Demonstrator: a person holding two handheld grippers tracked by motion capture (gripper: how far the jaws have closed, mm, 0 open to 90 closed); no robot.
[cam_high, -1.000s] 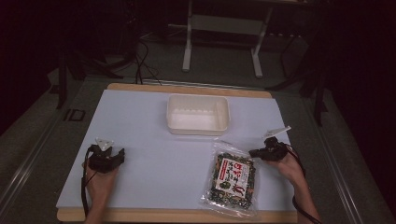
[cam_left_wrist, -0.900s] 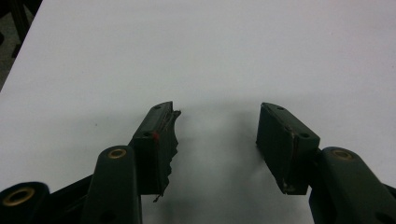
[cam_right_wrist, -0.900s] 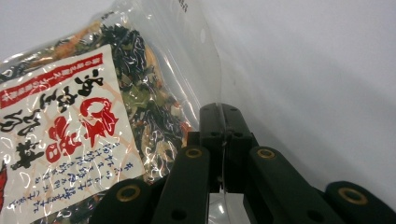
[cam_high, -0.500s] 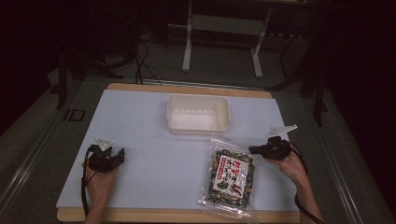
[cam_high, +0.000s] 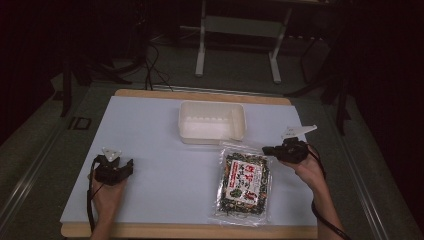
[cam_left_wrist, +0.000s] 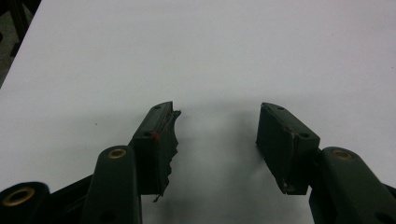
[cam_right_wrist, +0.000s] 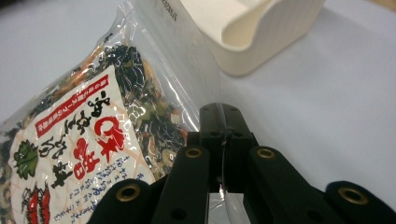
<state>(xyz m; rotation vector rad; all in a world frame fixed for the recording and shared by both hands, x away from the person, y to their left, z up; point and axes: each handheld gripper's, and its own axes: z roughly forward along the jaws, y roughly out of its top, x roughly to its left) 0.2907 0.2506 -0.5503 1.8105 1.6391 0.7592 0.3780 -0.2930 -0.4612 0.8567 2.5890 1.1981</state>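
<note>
A clear packet of dried food with a red and white label (cam_high: 244, 182) lies right of the middle of the white table (cam_high: 150, 130), its upper right corner lifted. My right gripper (cam_high: 266, 149) is shut on that corner; in the right gripper view the two black jaws (cam_right_wrist: 223, 135) pinch the clear edge of the packet (cam_right_wrist: 88, 140). A cream plastic tub (cam_high: 212, 121) stands behind the packet, empty as far as I can see, and its corner (cam_right_wrist: 261, 32) shows past the jaws. My left gripper (cam_high: 126, 167) rests at the table's left, open, with bare tabletop between its fingers (cam_left_wrist: 156, 144).
The wooden table edge (cam_high: 190, 231) runs along the front. Beyond the far edge, a metal stand (cam_high: 237, 30) and cables (cam_high: 150, 60) sit on the dark floor. Both forearms come in from the bottom of the high view.
The right gripper has risen a little, and the packet's upper right corner has come up with it. The left gripper has stayed where it was.
</note>
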